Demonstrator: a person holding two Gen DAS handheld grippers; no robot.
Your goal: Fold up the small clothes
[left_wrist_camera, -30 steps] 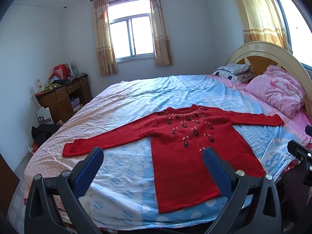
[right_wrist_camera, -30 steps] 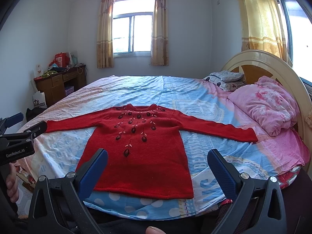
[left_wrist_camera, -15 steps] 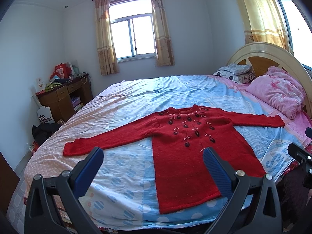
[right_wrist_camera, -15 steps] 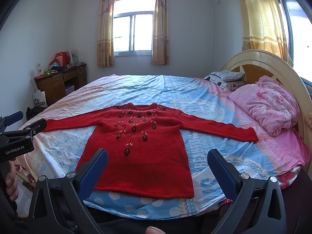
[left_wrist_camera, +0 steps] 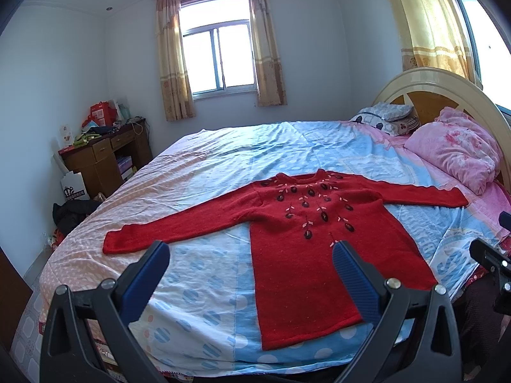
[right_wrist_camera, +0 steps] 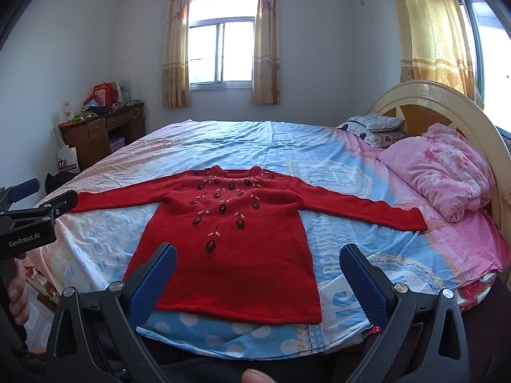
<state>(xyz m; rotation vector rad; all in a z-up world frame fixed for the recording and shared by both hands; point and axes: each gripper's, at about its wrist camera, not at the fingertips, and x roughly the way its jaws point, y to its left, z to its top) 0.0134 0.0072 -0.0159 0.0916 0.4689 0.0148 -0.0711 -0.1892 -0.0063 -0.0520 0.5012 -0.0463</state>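
Left tool [right_wrist_camera: 22, 204] (right view) beside sweater [right_wrist_camera: 236, 242]

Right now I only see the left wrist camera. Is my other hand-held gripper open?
Observer: Yes. The right hand-held gripper is wide open and empty, aimed at the red sweater.
Operator: Can you see my left one from there?
Observer: Yes. The left hand-held gripper shows at the picture's left edge, with GenRobot.AI printed on its side.
Operator: My finger hides the sweater's bottom corner. Is it flat?
Observer: Yes. The whole hem lies straight and flat on the bed sheet.
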